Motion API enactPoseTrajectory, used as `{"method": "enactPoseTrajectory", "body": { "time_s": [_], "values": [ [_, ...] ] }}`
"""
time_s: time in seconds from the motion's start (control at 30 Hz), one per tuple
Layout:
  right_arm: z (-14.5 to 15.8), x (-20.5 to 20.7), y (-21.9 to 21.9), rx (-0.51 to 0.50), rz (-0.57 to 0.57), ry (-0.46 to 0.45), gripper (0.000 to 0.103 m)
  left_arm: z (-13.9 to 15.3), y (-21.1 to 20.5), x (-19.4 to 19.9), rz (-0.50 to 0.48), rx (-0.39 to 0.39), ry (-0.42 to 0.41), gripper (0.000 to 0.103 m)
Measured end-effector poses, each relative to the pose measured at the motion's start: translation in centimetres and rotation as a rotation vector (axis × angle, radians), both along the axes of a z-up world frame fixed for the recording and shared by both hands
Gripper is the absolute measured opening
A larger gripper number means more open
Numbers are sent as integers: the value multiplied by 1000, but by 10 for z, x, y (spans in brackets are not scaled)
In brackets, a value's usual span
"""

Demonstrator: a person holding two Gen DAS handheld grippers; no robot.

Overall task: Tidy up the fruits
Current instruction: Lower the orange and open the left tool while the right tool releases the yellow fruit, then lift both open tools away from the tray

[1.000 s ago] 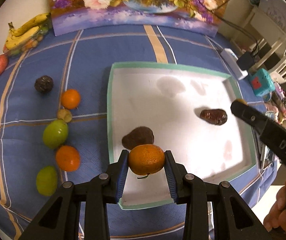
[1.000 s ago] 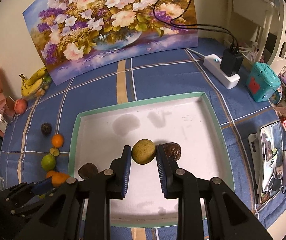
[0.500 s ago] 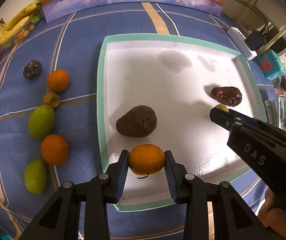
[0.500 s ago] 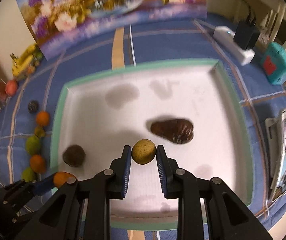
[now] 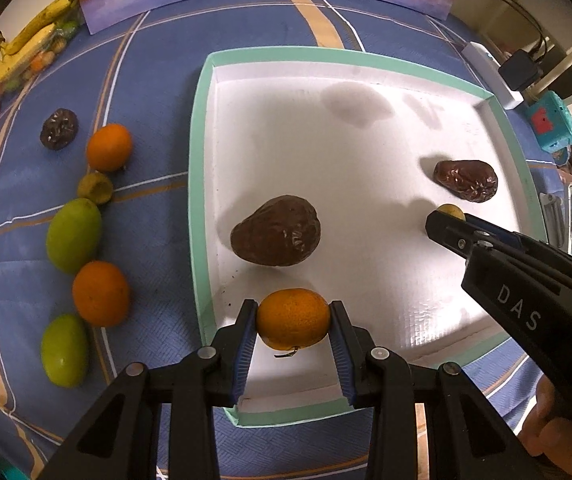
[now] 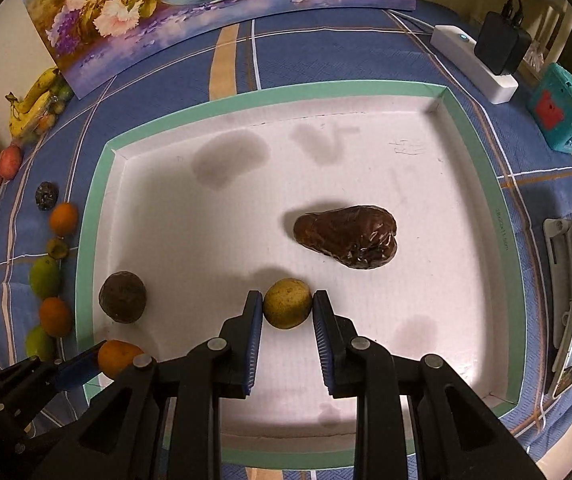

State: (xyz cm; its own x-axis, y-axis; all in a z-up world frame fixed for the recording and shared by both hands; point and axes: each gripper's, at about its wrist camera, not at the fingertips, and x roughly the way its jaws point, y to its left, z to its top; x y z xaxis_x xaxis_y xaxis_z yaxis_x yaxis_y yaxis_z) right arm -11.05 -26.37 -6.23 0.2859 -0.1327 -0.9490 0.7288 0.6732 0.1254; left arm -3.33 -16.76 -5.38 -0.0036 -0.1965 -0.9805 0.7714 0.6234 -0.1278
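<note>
A blue plaid cloth covers the surface [image 5: 158,80], with a floral painting [image 6: 206,12] propped at the back.

Left of the tray lies a row of loose fruit: a wrinkled dark fruit [image 5: 58,129], a smooth orange [image 5: 109,147], a green mango [image 5: 73,234], a second orange [image 5: 100,293] and another green fruit [image 5: 64,350]. The left gripper [image 5: 293,322] reaches level over the tray's near left corner, its jaws clamped on a dimpled tangerine [image 5: 293,319]. The shallow white tray [image 6: 98,200] with a mint-green rim holds a shrivelled dark-brown avocado [image 5: 276,236] and a glossy, pear-shaped brown fruit [image 6: 347,236]. The right gripper [image 6: 287,310] hangs over the tray's middle, jaws gripping a small, round yellow-green fruit [image 6: 287,303] just beside the pear-shaped one.
</note>
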Motion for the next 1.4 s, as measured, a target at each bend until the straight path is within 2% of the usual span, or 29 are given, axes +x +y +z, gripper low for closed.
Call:
{"method": "enactPoseTrajectory", "body": {
  "time_s": [0.33,0.5,0.7,1.07,1.4],
  "values": [
    [-3,4,0,0,6,7,27,-2,0,-1,-3,6,-2,40],
    [-4,4,0,3,9,8,27,-2,1,0,-2,9,0,48],
    [-2,3,-1,-3,10,9,27,2,3,0,-6,-9,1,53],
    [32,-5,4,-72,8,-59,27,34,16,8,26,-100,-28,54],
    [42,-6,7,-93,10,-76,27,41,25,21,73,-120,-17,54]
  ]
}}
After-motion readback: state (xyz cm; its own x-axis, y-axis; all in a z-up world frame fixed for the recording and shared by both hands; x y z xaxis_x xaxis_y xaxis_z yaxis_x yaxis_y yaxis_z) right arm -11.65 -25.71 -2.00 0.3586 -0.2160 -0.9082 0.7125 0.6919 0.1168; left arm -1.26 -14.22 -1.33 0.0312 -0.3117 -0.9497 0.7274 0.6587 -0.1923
